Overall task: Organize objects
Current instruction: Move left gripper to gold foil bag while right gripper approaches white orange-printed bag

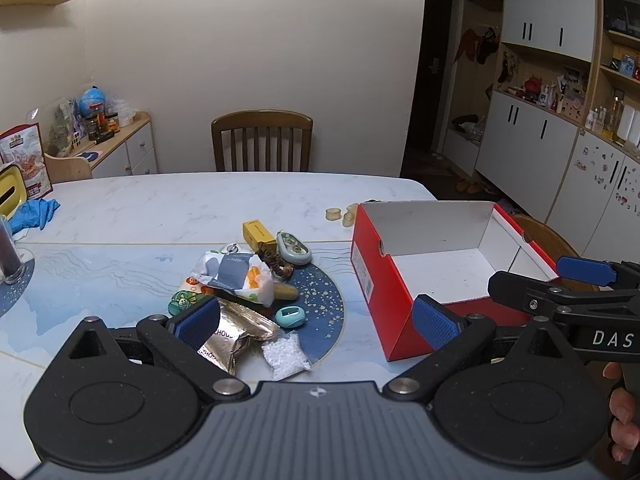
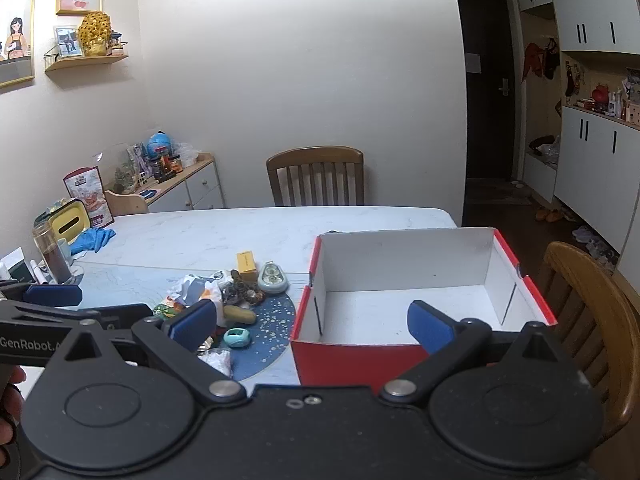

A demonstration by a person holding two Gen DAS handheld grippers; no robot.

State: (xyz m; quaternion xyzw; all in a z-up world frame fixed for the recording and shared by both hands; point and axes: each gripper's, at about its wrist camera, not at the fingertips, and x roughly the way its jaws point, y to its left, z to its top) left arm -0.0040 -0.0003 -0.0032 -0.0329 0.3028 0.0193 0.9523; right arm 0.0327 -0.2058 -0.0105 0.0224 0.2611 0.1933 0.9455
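Note:
A pile of small items lies on the blue placemat [image 1: 324,300]: a yellow box [image 1: 258,234], a grey-green oval case [image 1: 294,249], a white wrapper [image 1: 234,276], a foil pouch [image 1: 236,336], a teal oval gadget [image 1: 290,317] and a bag of white beads [image 1: 286,354]. An empty red box with white inside [image 1: 440,264] stands to the right; it also shows in the right wrist view [image 2: 408,300]. My left gripper [image 1: 316,324] is open and empty above the pile's near edge. My right gripper [image 2: 312,320] is open and empty before the red box.
A wooden chair [image 1: 262,140] stands at the table's far side, another [image 2: 592,312] at the right. Blue gloves [image 1: 34,212], a yellow tissue box [image 2: 72,224] and a glass [image 2: 52,256] sit at the left. Small beige rings [image 1: 340,214] lie behind the red box.

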